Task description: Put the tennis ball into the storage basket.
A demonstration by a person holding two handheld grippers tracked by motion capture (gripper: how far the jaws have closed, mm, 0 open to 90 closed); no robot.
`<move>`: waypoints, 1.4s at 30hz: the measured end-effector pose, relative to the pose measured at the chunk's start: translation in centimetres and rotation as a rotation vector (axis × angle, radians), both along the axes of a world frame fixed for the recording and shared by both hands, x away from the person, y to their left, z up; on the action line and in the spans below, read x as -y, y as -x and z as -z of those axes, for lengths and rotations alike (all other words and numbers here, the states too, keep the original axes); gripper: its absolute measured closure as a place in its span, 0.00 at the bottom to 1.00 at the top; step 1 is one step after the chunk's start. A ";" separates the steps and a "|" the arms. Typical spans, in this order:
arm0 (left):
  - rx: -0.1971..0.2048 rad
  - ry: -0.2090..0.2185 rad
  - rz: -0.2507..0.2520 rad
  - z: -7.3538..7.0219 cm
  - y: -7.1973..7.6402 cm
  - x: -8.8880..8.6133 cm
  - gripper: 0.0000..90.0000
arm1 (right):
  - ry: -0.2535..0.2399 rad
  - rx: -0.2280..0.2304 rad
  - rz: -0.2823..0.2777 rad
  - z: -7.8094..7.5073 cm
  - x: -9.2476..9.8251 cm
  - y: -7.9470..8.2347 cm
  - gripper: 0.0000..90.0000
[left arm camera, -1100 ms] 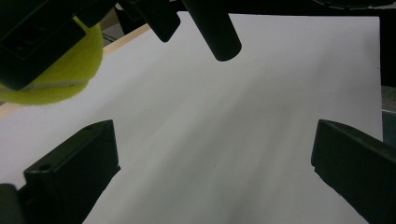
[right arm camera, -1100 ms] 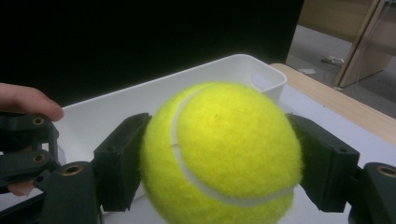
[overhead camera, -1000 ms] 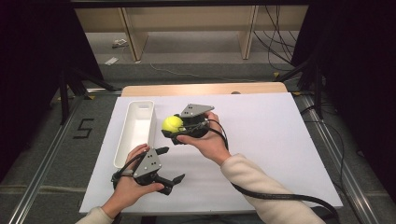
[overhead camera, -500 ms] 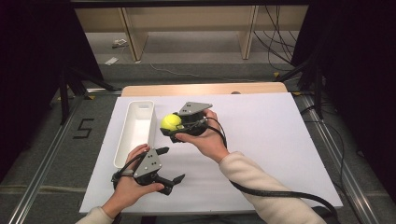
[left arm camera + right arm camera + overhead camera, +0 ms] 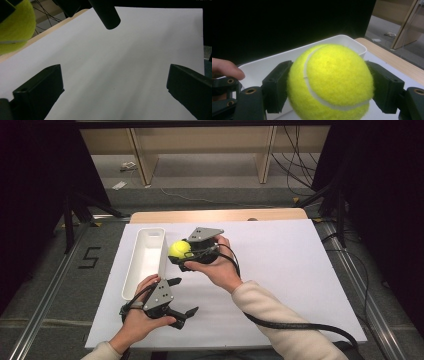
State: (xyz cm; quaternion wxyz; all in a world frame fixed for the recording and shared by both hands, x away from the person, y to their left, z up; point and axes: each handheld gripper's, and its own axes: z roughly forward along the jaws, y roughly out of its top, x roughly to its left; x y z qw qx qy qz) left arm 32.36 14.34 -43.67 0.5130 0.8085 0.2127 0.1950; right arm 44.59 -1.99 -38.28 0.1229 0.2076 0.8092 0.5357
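One tennis ball (image 5: 329,82) clamped in R gripper (image 5: 181,253) by tray (image 5: 145,260).

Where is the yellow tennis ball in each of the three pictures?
High view: the tennis ball sits left of the middle, gripped by the right gripper, just right of the white tray.
Left gripper view: the tennis ball fills the top left corner, above the left gripper's open jaws.
Right gripper view: the tennis ball is in the middle, clamped between both jaws.
Shared landmark: the white tray, beside or behind the ball.
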 end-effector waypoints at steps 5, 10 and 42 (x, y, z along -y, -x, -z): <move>0.001 -0.001 0.001 0.0 0.0 0.0 0.00 | 0.006 -0.004 -0.003 0.1 -0.3 0.0 0.29; -0.002 0.001 0.003 0.0 0.0 0.1 0.00 | 0.009 -0.005 -0.008 -0.1 -0.8 0.2 0.29; 0.001 -0.001 0.007 0.0 0.0 0.1 0.01 | 0.015 0.000 -0.020 -0.4 -2.2 0.0 0.29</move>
